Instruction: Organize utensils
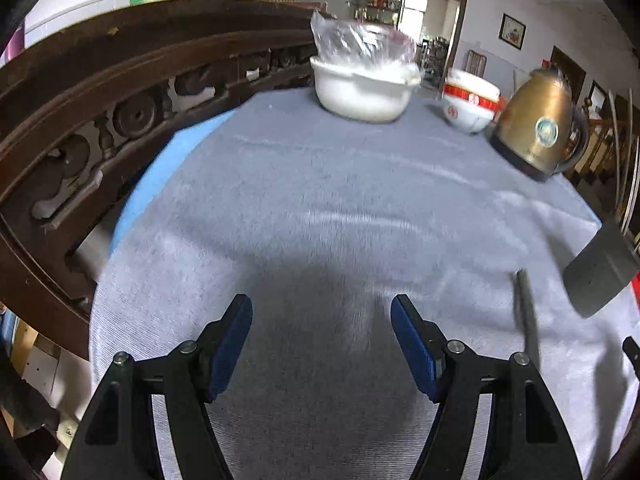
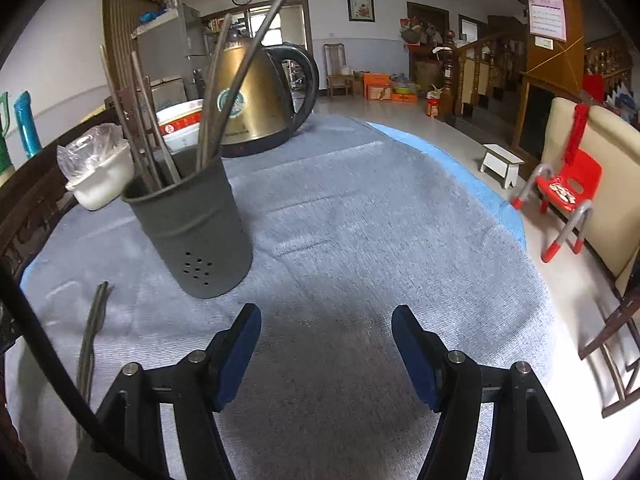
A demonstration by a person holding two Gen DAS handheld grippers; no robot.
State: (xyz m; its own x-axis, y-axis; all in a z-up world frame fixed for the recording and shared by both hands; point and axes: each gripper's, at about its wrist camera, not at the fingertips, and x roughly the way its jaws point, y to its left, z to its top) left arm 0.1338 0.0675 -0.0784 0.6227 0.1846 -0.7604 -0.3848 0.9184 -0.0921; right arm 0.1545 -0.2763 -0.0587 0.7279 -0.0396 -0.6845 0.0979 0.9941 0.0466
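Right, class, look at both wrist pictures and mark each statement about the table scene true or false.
1. The grey perforated utensil holder stands upright with chopsticks in it. True.
2. The right gripper grips a chopstick. False: nothing is between its jaws.
3. The gold electric kettle lies on its side. False: it stands upright.
4. A pair of dark chopsticks lies on the grey cloth. True.
5. The left gripper is open. True.
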